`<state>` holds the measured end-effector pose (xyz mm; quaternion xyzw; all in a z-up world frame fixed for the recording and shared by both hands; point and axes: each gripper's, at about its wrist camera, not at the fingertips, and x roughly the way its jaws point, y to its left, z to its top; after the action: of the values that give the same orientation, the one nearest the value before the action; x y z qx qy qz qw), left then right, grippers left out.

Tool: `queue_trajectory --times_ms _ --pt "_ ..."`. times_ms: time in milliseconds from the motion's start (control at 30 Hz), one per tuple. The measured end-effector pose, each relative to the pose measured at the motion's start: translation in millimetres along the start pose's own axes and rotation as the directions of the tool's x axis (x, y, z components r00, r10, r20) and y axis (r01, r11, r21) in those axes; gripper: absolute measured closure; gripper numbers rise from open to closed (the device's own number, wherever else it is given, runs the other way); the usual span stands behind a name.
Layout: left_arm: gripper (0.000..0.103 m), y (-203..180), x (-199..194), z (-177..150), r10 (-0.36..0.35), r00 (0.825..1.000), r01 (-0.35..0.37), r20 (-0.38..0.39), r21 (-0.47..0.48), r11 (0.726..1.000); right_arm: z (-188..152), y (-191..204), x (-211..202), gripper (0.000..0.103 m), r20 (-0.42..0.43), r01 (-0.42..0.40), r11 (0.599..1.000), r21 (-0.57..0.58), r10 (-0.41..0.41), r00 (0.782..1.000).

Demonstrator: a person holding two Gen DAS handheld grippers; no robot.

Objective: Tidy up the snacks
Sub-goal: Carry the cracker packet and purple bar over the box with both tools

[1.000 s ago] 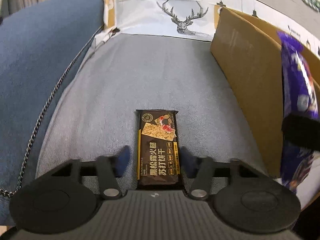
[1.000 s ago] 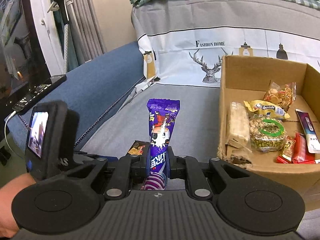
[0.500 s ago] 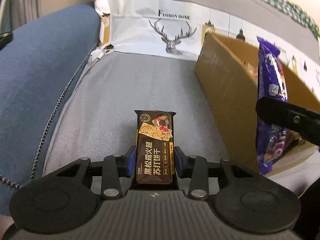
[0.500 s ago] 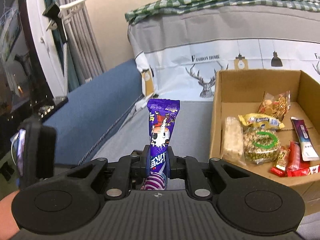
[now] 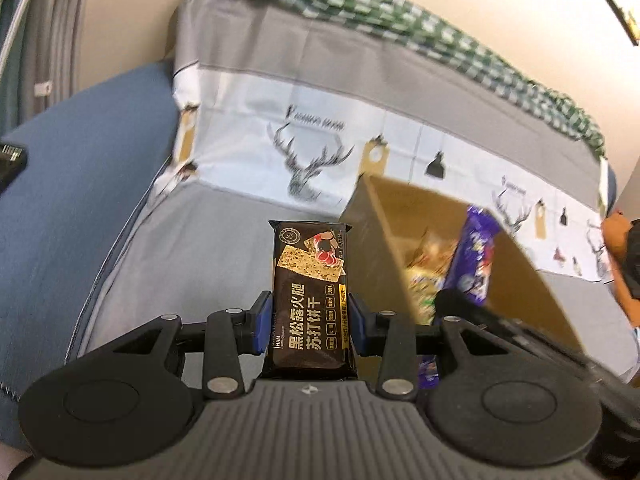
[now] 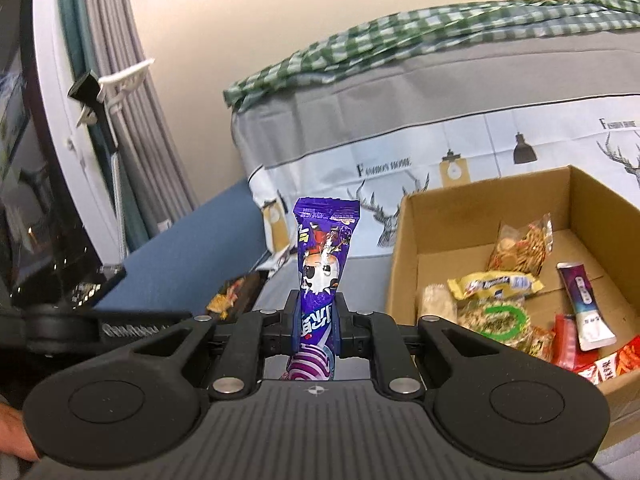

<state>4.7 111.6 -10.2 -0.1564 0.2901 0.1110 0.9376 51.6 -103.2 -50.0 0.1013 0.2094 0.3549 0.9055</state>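
L fingers point(image 5: 265, 322) pinch cracker pack point(image 5: 310, 300), R fingers point(image 6: 295, 318) pinch purple pouch point(image 6: 322, 276) – box point(image 6: 404, 264) alongside

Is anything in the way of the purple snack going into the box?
Nothing visible blocks it. The purple snack, held by the right gripper, is left of the cardboard box, whose top is open, with bare floor at the back.

A home living room: a sofa point(image 5: 168, 264) draped in a grey cover point(image 6: 400, 120) printed with deer and lamps, a green checked cloth point(image 6: 440, 24) along its back, grey curtains point(image 6: 132, 92) by the wall, and a cardboard box point(image 6: 480, 200) of snacks on the seat.
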Motion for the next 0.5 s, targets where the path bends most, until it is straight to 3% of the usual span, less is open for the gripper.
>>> queue_trajectory --times_ms 500 --pt "0.06 -61 14 43 -0.091 0.995 0.089 0.038 0.044 0.995 22 -48 -1 0.088 0.107 0.075 0.99 0.116 -0.088 0.99"
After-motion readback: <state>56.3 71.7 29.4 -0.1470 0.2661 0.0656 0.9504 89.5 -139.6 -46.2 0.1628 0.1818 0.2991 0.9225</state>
